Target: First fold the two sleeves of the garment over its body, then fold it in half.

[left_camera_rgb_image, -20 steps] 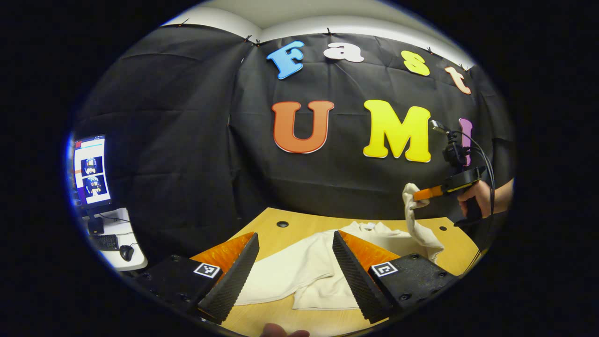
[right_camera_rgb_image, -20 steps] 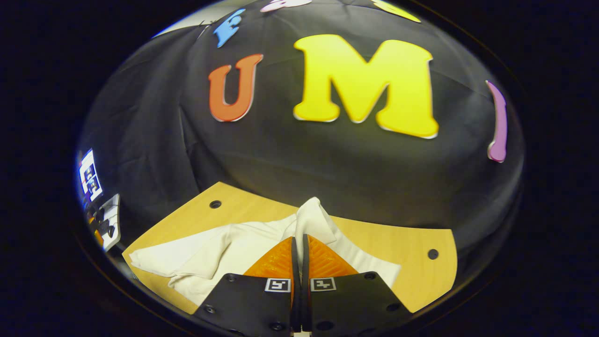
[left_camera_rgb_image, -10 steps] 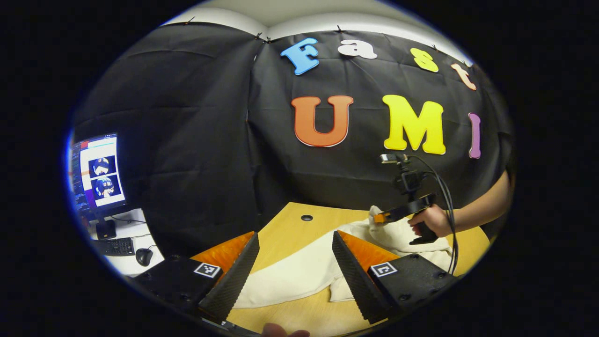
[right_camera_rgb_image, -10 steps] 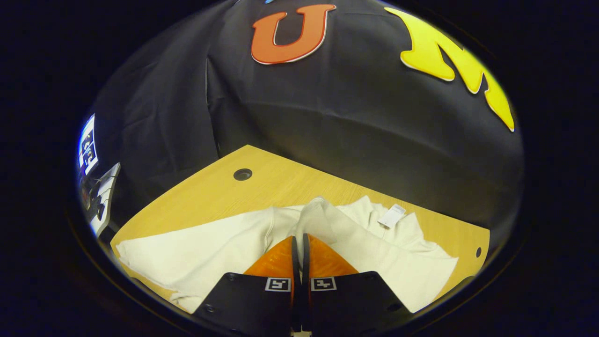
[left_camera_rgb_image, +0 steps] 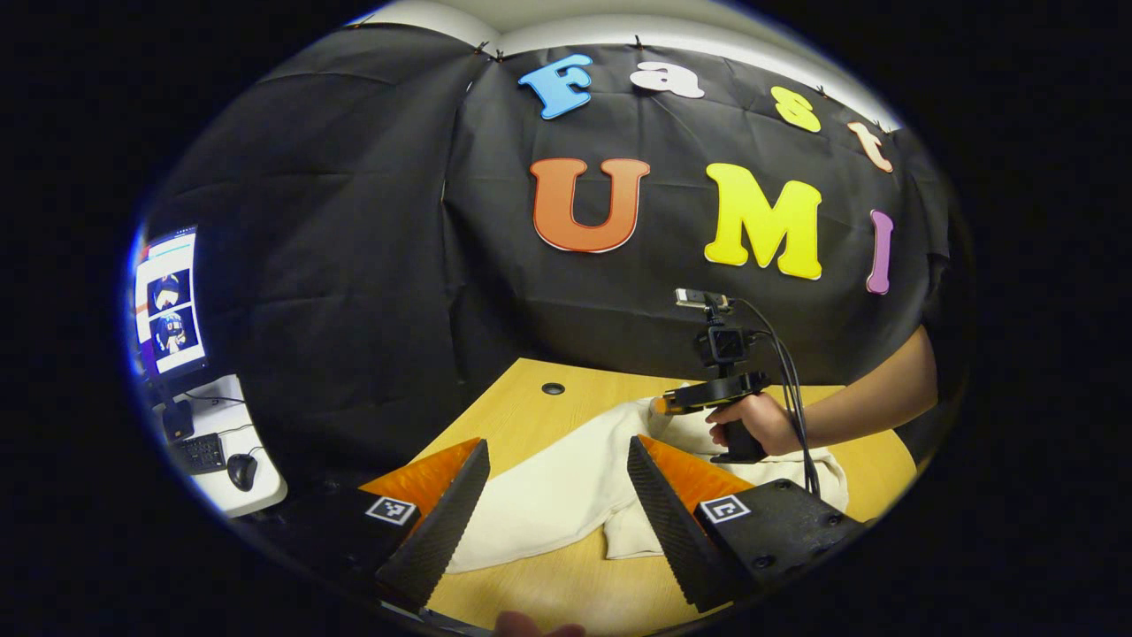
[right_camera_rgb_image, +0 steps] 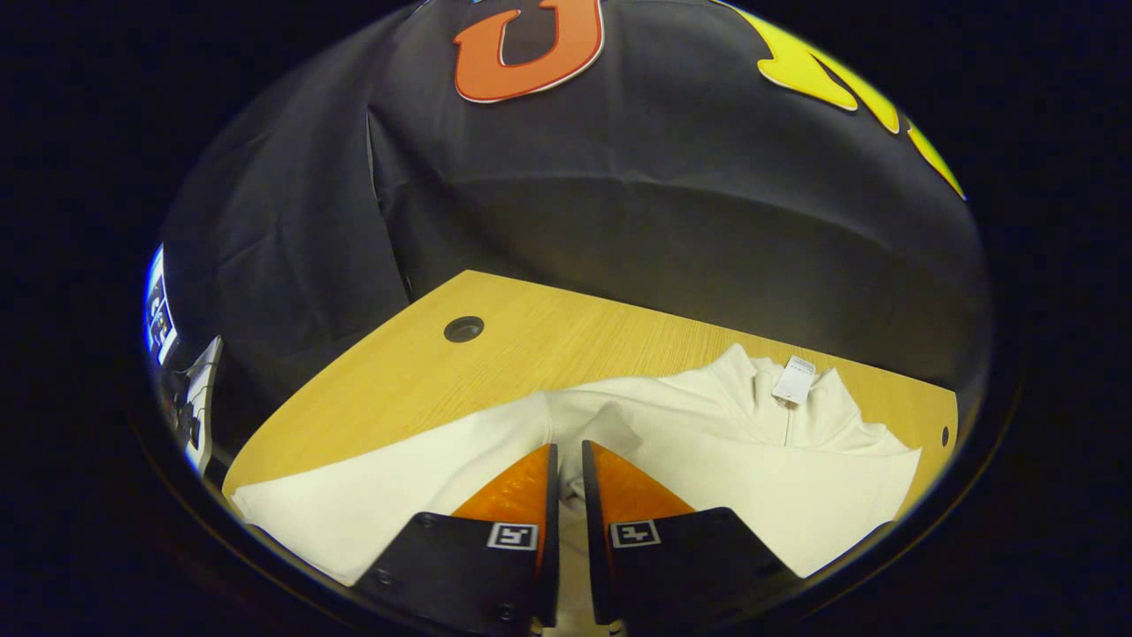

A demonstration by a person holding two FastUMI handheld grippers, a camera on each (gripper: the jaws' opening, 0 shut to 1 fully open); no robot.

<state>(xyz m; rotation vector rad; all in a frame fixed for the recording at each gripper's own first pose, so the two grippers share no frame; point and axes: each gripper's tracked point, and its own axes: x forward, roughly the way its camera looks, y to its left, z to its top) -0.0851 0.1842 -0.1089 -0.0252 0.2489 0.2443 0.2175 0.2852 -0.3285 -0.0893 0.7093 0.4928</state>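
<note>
A cream long-sleeved garment lies on the wooden table, collar and white tag toward the far side. My left gripper hovers wide open above the near part of the garment, holding nothing. In the left gripper view a hand holds my right gripper low over the garment's far side. In the right gripper view my right gripper stands open by a narrow gap. The sleeve end lies across the garment's body just ahead of its tips, and cloth shows in the gap.
A white side desk at the left carries a monitor, a keyboard and a mouse. The table has a cable hole at its far left. The black cloth wall stands right behind the table.
My right gripper carried the lifted sleeve down and leftward onto the garment's body, and its fingers have parted slightly. My left gripper stayed open over the near side.
</note>
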